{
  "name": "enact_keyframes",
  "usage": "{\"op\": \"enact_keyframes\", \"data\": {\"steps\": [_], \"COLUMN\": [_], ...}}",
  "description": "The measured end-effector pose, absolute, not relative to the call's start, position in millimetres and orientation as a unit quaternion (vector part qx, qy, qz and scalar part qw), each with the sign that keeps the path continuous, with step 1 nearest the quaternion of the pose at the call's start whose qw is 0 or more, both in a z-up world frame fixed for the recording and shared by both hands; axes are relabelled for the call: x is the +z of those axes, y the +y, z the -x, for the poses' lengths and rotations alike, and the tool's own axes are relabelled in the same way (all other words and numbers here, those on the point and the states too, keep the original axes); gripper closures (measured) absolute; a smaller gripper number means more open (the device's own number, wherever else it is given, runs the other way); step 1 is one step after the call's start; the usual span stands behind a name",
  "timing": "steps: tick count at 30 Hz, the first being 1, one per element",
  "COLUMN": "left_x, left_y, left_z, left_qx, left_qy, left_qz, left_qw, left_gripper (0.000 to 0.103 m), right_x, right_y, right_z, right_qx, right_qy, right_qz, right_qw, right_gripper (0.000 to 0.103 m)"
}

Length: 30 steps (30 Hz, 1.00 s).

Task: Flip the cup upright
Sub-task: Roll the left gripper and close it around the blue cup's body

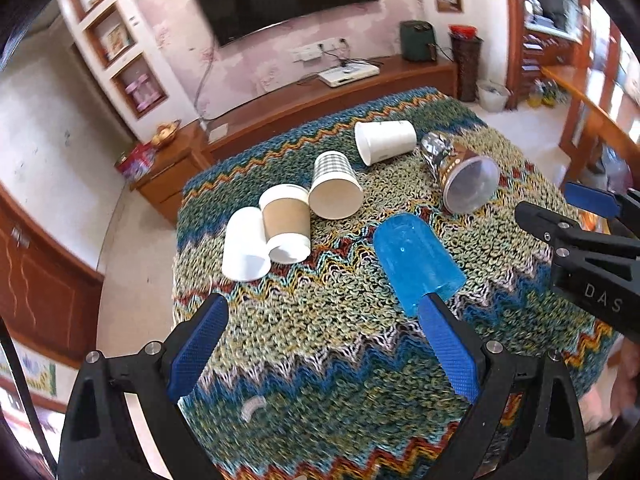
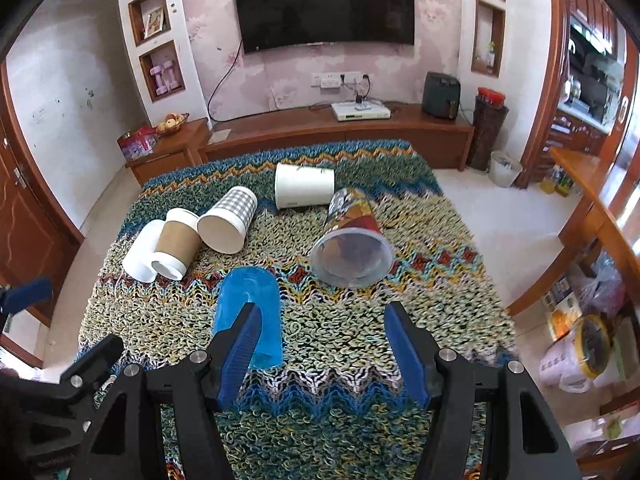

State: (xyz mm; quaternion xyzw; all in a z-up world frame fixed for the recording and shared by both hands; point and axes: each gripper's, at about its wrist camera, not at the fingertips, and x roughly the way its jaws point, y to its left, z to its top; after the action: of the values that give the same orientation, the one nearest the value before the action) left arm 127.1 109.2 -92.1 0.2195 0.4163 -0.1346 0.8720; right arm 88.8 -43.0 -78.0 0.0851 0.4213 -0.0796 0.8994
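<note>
Blue pads of the left gripper [image 1: 324, 344] stand wide apart above the knitted cloth [image 1: 320, 340], nothing between them; its right-hand pad overlaps the near end of the blue cup [image 1: 416, 262] in view, contact not clear. Right gripper [image 2: 324, 352] likewise spread wide, empty, its left-hand pad crossing in front of that same cup [image 2: 250, 304].

Blue cup: translucent, on its side at the near middle of the cloth, closed rounded end pointing away, mouth toward the cameras. Contents cannot be made out.

Five more cups, all on their sides:
- foil cup [image 2: 352, 246], clear mouth facing the cameras, looks empty.
- checked cup [image 2: 228, 220], white inside, empty.
- brown cup [image 2: 178, 244], touching the checked one.
- white cup [image 2: 140, 254], against the brown one.
- second white cup [image 2: 304, 186], farthest back.

Behind the table: TV [image 2: 324, 4].
</note>
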Motion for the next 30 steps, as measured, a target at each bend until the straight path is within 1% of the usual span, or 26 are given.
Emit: {"op": "enact_keyframes", "data": {"steps": [6, 9, 11, 18, 24, 30], "left_x": [-104, -113, -124, -155, -161, -173], "left_y": [96, 83, 73, 56, 53, 50], "left_z": [-147, -151, -152, -151, -145, -133], "left_qx": [-0.181, -0.213, -0.226, -0.292, -0.343, -0.365], "left_qy": [0.394, 0.356, 0.317, 0.252, 0.237, 0.181], "left_qz": [-0.292, -0.35, -0.406, -0.535, -0.547, -0.596], "left_qw": [0.853, 0.84, 0.827, 0.752, 0.726, 0.691], "left_gripper": [0.006, 0.006, 0.006, 0.006, 0.006, 0.007], "right_x": [-100, -105, -109, -117, -121, -124], "right_y": [-50, -55, -58, -68, -72, -72], "right_z": [-100, -103, -105, -105, -106, -106], "right_qx": [-0.076, -0.077, -0.077, -0.082, -0.081, -0.077], "right_qy": [0.437, 0.441, 0.445, 0.454, 0.457, 0.459], "right_qz": [-0.106, -0.114, -0.12, -0.13, -0.134, -0.135], "right_qw": [0.89, 0.887, 0.884, 0.878, 0.876, 0.875], "right_gripper": [0.038, 0.038, 0.038, 0.038, 0.038, 0.038]}}
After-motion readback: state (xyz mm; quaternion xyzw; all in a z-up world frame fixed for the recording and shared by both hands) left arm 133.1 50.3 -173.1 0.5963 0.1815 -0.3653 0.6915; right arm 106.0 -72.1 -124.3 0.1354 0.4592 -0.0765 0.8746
